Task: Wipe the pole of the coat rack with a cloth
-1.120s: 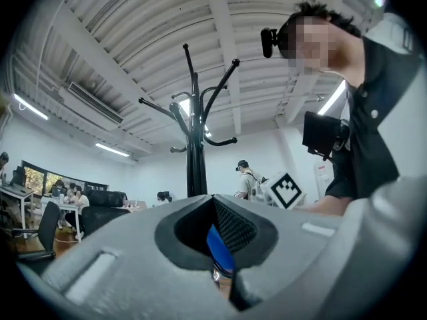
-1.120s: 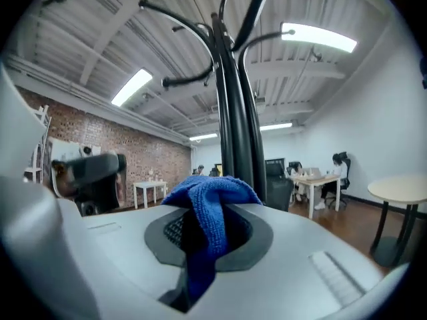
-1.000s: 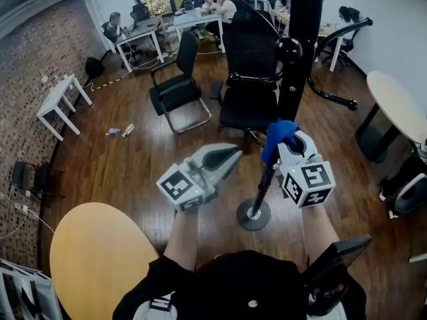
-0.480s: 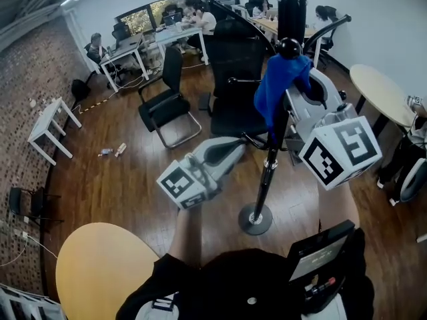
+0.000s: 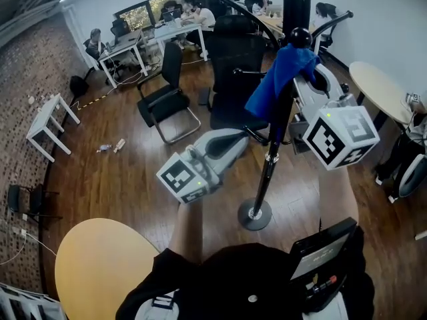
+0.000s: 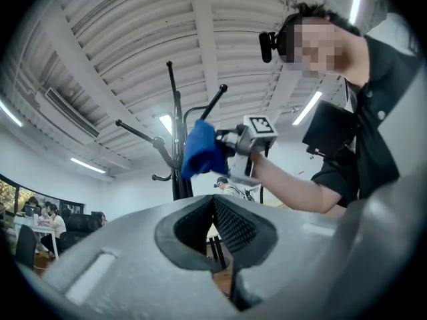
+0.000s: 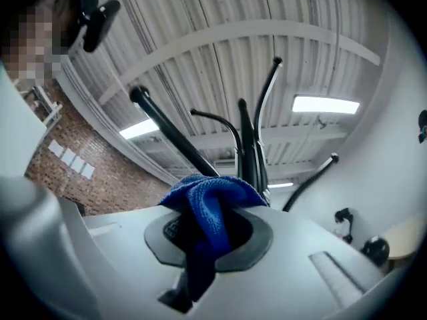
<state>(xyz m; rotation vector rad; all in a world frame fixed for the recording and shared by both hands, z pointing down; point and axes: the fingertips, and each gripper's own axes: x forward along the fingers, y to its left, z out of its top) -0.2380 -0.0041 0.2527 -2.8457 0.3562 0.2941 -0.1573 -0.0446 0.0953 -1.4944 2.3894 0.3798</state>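
Cloth: a bright blue, nubbly microfibre cloth point(image 5: 279, 79), bunched up and nipped in the right gripper point(image 7: 212, 227). It sits at the upper end of the pole, just under a round black knob point(image 5: 300, 37), with a loose corner hanging down on the pole's left side.

Right gripper: a pale grey two-jaw claw with a marker cube, raised high beside the rack. Its jaws are clamped down on the cloth, a fold of blue bulging out between the dark pads and a tail trailing back toward the camera.

Contact: from the head view the cloth lies against the pole; how hard it presses I cannot tell.

Coat rack: a tall black metal coat rack with a slim straight pole point(image 5: 272, 149), curved hook arms spreading near the top and a round grey disc base point(image 5: 255, 215). It stands upright on the dark wooden plank floor point(image 5: 133, 172), close in front of the person.

Left gripper point(image 6: 215, 227): a matching grey claw, held lower and to the left of the pole, well apart from it. Its ribbed pads meet at the tips with nothing caught between them.

Nearby: a round yellow table point(image 5: 100, 265) at the near left edge of the floor, a round white table point(image 5: 387, 89) at the right edge, black office chairs point(image 5: 163, 99) beyond the rack.

Back of room: people seated at white desks by the far wall.
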